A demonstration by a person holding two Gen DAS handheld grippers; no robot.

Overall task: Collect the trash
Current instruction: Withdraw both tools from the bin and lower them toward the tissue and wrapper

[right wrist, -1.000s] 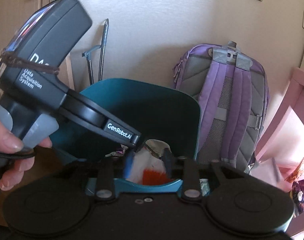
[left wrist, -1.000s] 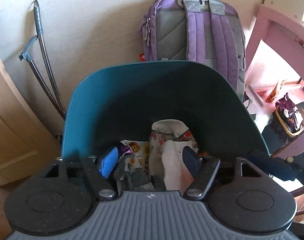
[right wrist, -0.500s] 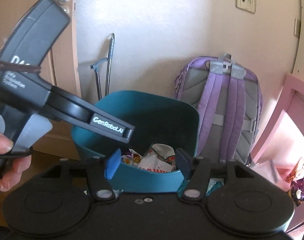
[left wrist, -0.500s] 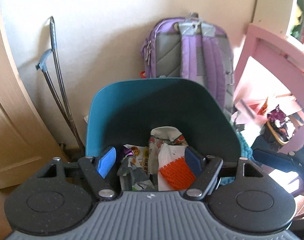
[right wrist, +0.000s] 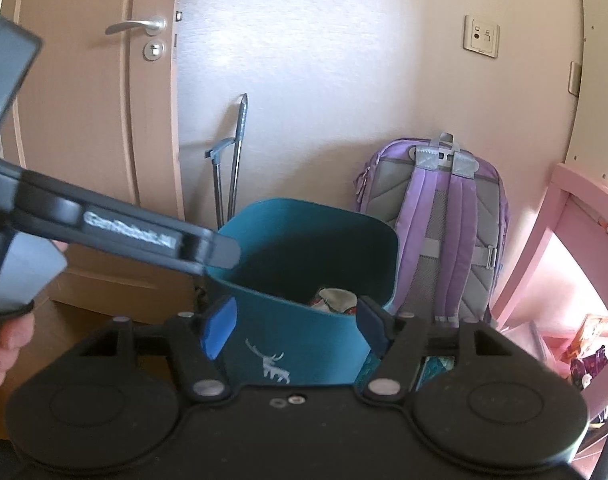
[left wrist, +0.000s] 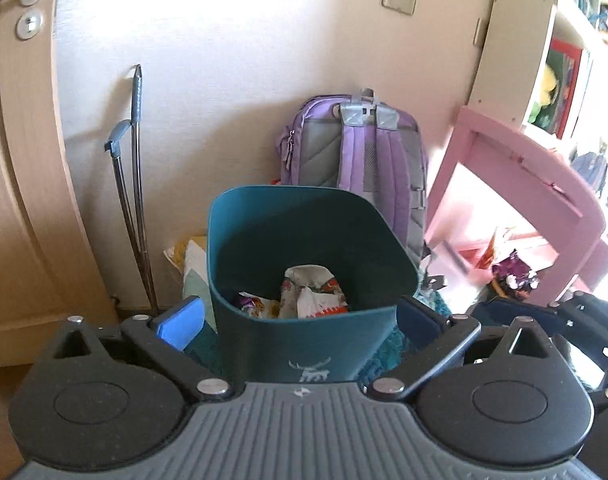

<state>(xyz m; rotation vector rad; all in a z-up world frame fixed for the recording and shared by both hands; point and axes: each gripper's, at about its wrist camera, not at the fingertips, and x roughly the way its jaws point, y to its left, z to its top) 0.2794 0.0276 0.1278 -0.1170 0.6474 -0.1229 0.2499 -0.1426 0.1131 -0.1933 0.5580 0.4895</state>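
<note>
A teal trash bin with a white deer print stands on the floor by the wall, also in the right wrist view. Crumpled wrappers and paper lie inside it, and a few show over the rim in the right wrist view. My left gripper is open and empty, held back in front of the bin. My right gripper is open and empty, also in front of the bin. The left gripper's body crosses the right wrist view at the left.
A purple backpack leans on the wall behind the bin. A metal crutch stands to the left by a wooden door. A pink desk frame with small items under it is at the right.
Both grippers have pulled back and up from inside the bin. The right gripper let go of the white and orange wrapper, which now lies in the bin. Both sets of fingers stand wider apart.
</note>
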